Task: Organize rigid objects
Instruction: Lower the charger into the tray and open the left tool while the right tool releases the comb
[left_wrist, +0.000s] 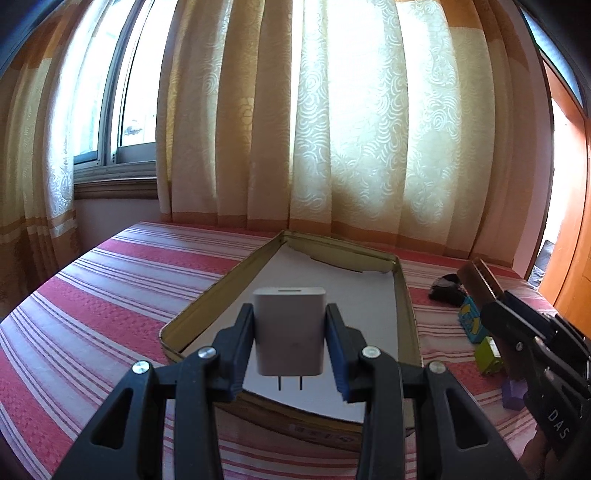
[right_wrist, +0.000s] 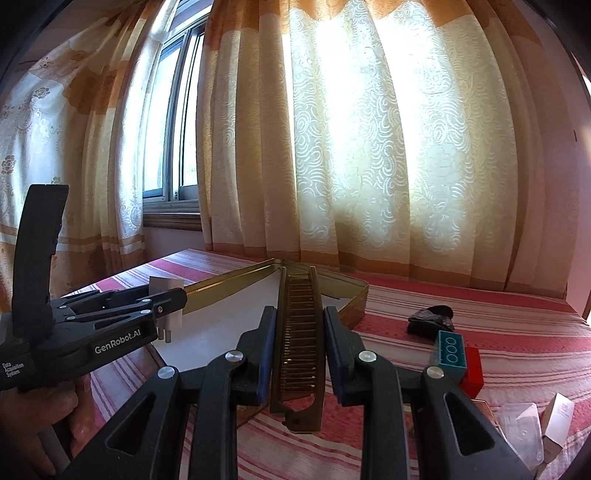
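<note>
A: Tin (left_wrist: 404, 295) on the striped bed (left_wrist: 110, 295) has only white lining inside, nothing lies in it?

B: Yes. The left gripper (left_wrist: 290, 341) clamps a white charger (left_wrist: 290, 328) above the tin, prongs pointing down toward the camera, long axis upright.

A: And the right gripper (right_wrist: 299, 343)?

B: It pinches a brown comb (right_wrist: 299, 332), whose long axis runs away from the camera over the tin.

A: What does only the right view show?

B: A teal block (right_wrist: 451, 352) on a red block (right_wrist: 474, 373). The left view alone shows a purple block (left_wrist: 513, 393).

Clear packet (right_wrist: 524, 432) — cut off, contents indistinct
</note>
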